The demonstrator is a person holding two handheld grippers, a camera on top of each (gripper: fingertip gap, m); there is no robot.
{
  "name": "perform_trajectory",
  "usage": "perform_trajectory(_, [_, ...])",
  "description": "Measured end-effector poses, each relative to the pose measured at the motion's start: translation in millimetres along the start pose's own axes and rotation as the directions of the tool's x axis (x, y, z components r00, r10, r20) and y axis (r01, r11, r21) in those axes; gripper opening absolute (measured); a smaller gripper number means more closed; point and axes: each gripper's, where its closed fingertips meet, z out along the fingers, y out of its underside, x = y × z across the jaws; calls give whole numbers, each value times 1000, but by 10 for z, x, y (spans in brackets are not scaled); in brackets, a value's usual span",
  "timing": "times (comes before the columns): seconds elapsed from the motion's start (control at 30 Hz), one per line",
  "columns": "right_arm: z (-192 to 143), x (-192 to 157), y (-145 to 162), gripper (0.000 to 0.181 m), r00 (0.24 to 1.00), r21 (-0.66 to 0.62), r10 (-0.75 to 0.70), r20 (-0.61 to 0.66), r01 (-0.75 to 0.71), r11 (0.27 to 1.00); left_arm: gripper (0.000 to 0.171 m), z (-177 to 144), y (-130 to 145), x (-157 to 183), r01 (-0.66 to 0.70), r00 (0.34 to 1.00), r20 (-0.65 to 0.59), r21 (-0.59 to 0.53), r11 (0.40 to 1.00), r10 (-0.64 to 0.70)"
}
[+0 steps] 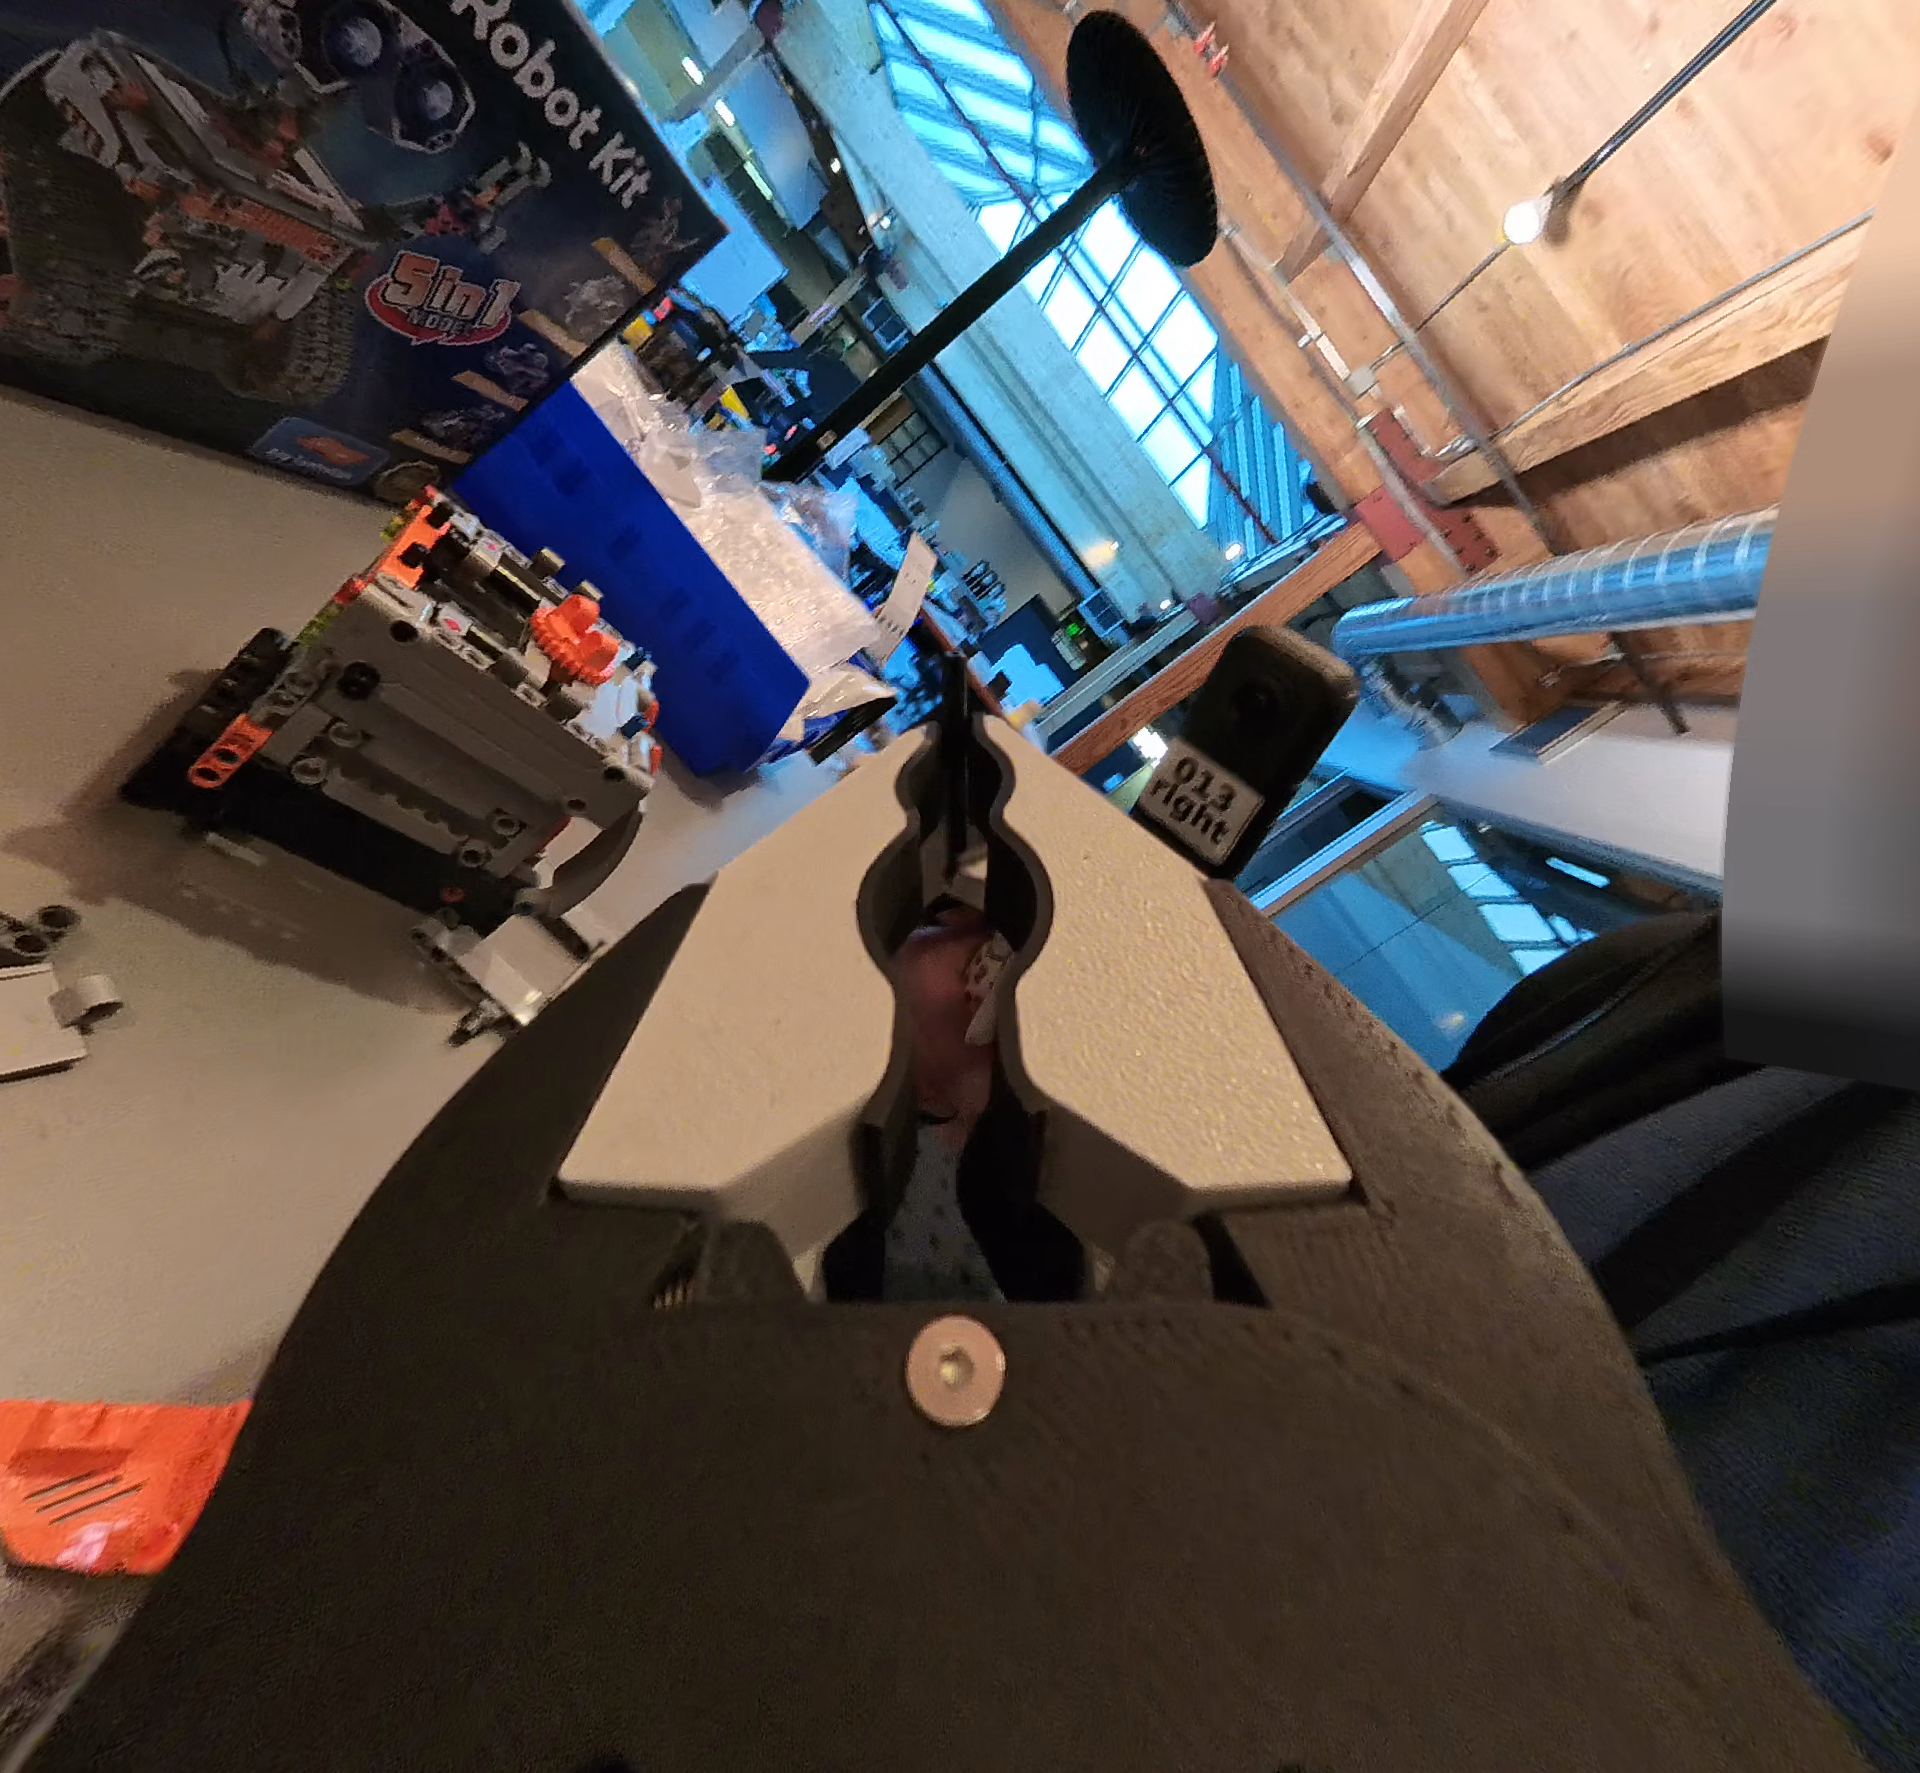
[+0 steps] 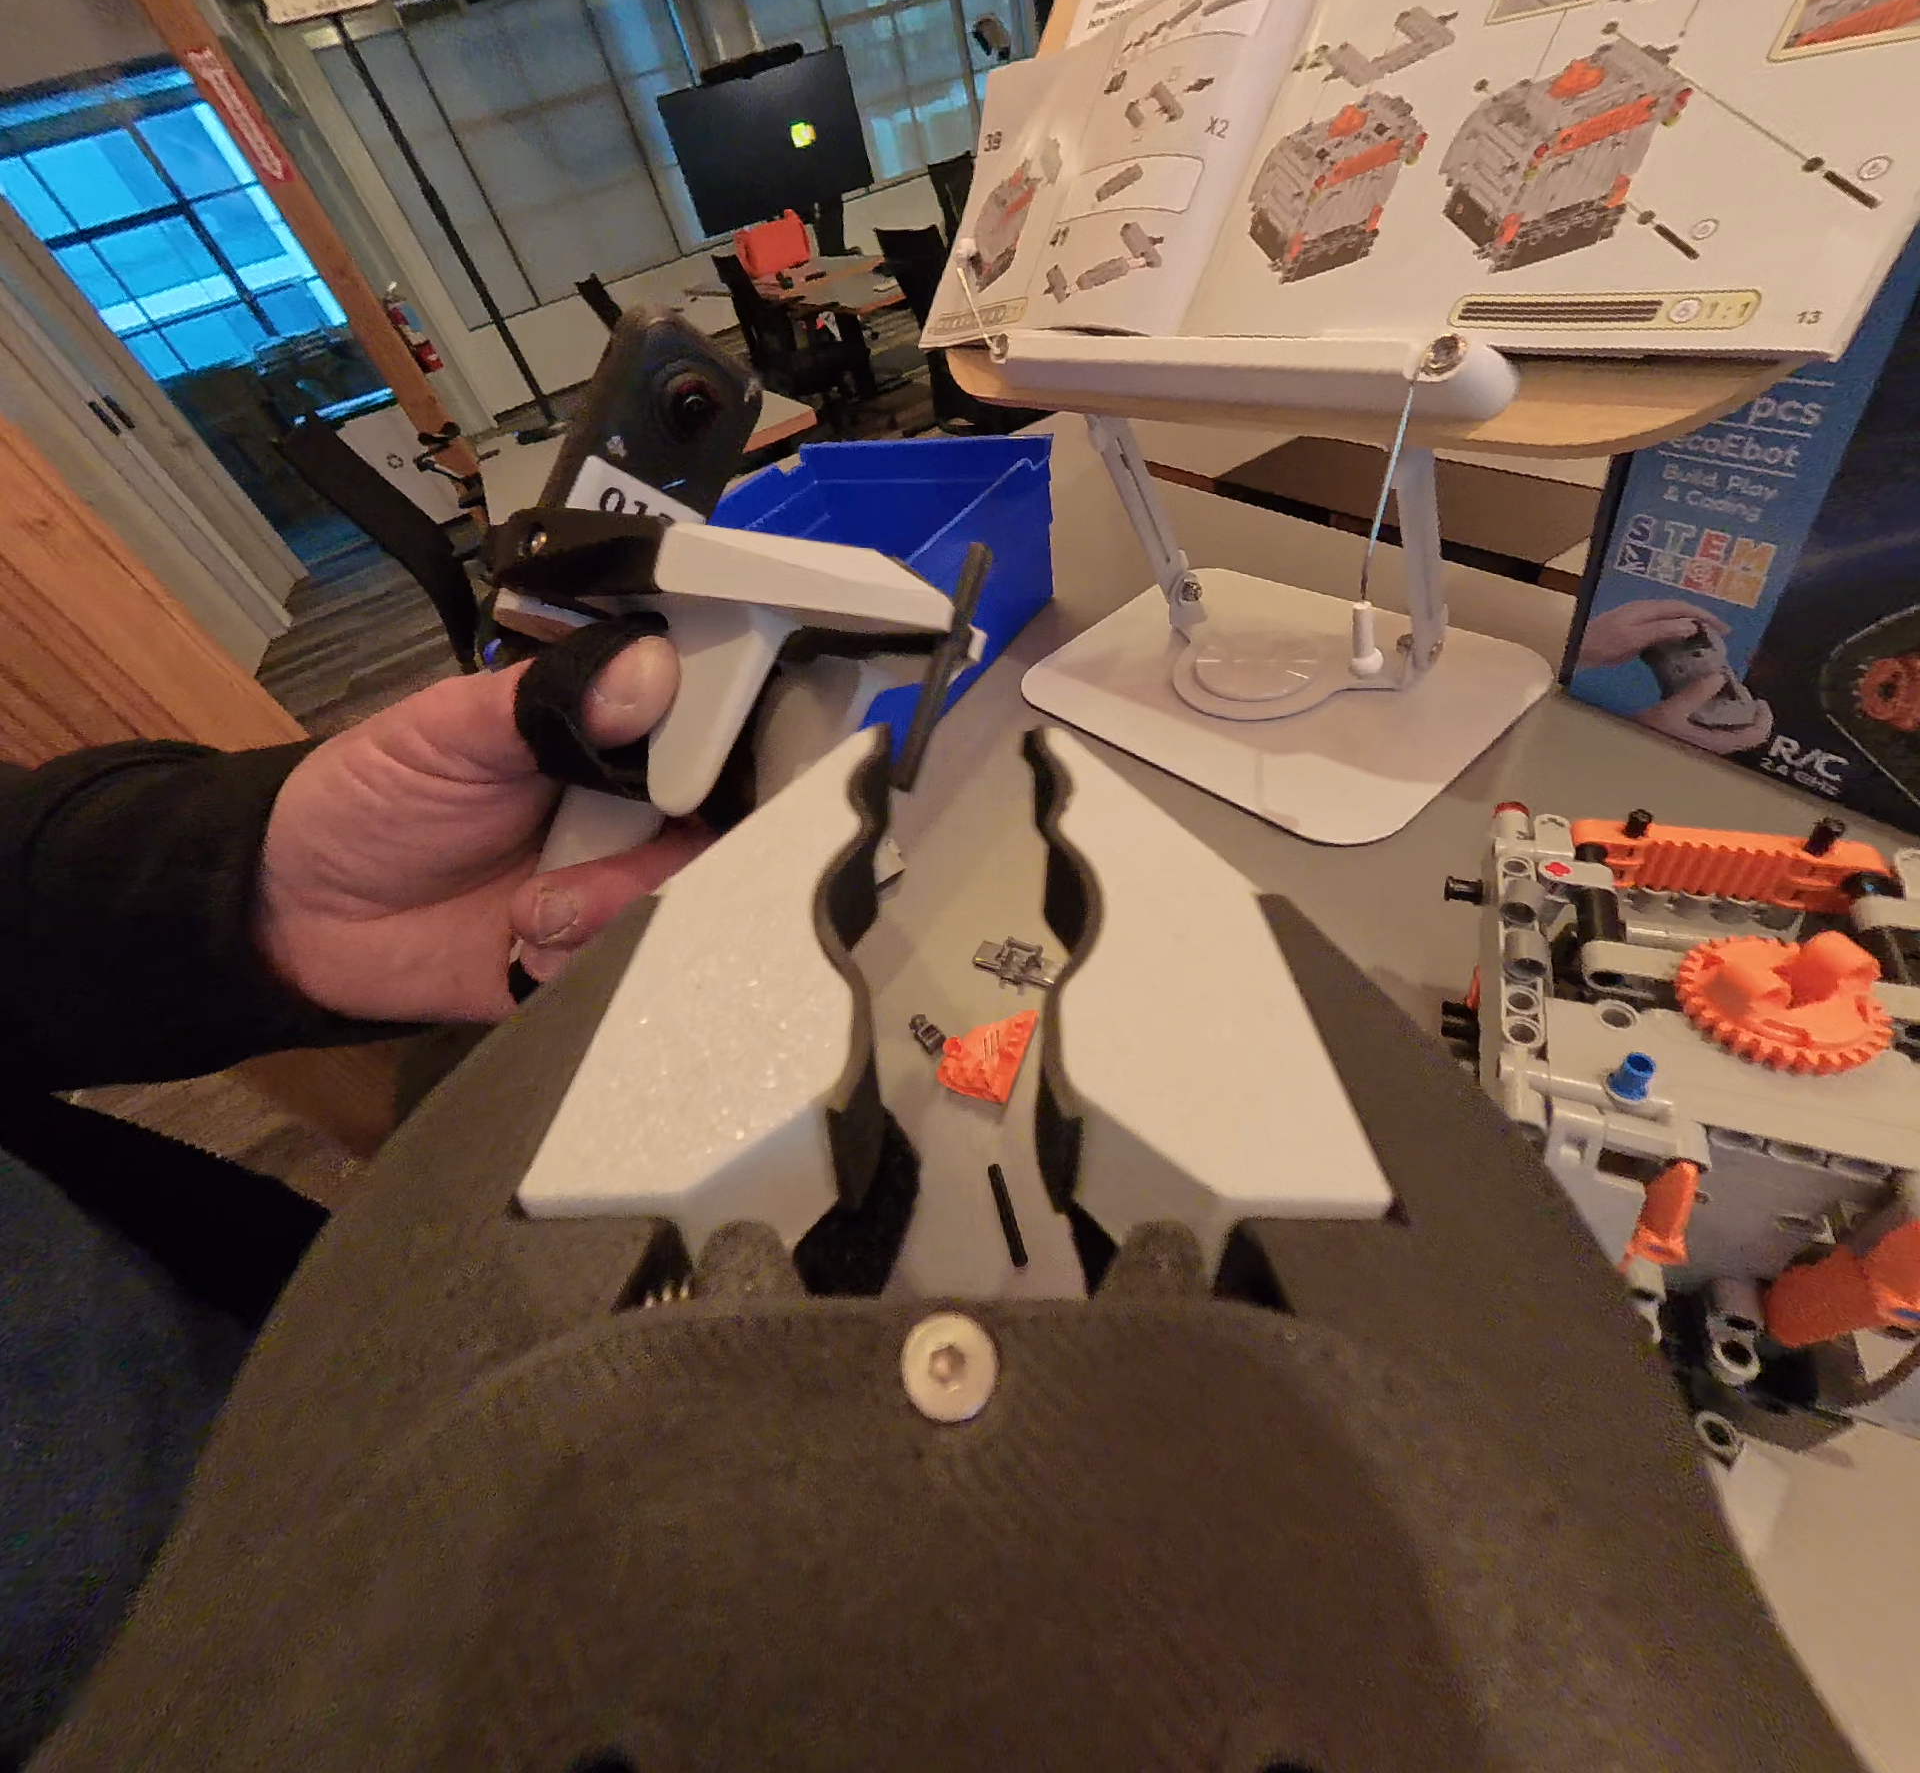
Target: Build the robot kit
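Observation:
My left gripper (image 1: 958,749) is shut on a thin black axle (image 1: 954,695) that stands up between its tips. In the right wrist view a hand holds this left gripper (image 2: 956,627) sideways above the table, with the axle (image 2: 928,721) hanging slantwise from it. My right gripper (image 2: 961,757) is open and empty; the axle's lower end is just beside its left fingertip (image 2: 868,767). A grey, black and orange brick-built model (image 2: 1683,1027) sits on the table to the right of it, and also shows in the left wrist view (image 1: 416,747).
An open instruction booklet (image 2: 1455,113) rests on a white stand (image 2: 1288,715). A blue bin (image 2: 914,518) stands behind, beside a dark kit box (image 1: 312,165). An orange piece (image 2: 992,1053), a grey piece (image 2: 1018,960) and a black pin (image 2: 1006,1214) lie on the grey table (image 2: 1351,902). My two grippers' fingertips are within a few centimetres of each other.

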Motion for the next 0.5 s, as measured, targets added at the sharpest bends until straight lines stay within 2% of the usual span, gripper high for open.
perform_trajectory(0.03, [-16,6,14,34,1000,3,6,-3,-6,1000,1,-2,-8,10,13,1000,-13,11,1000,-13])
perform_trajectory(0.07, [-35,11,20,35,1000,14,10,-7,-10,1000,1,6,7,9,13,1000,-13,7,1000,-12])
perform_trajectory(0.17, [-45,-17,36,25,1000,18,4,13,-4,1000,1,31,35,9,13,1000,-14,12,1000,-12])
perform_trajectory(0.27, [-39,-73,31,6,999,21,13,40,-14,1000,1,55,54,9,15,1000,-24,23,1000,-14])
perform_trajectory(0.43, [-93,-11,58,1,997,32,56,46,-57,998,3,75,95,10,17,999,-36,16,1000,-17])
perform_trajectory(0.5, [-118,-4,88,1,999,7,15,39,-15,1000,2,73,130,5,5,999,-33,-4,1000,-5])
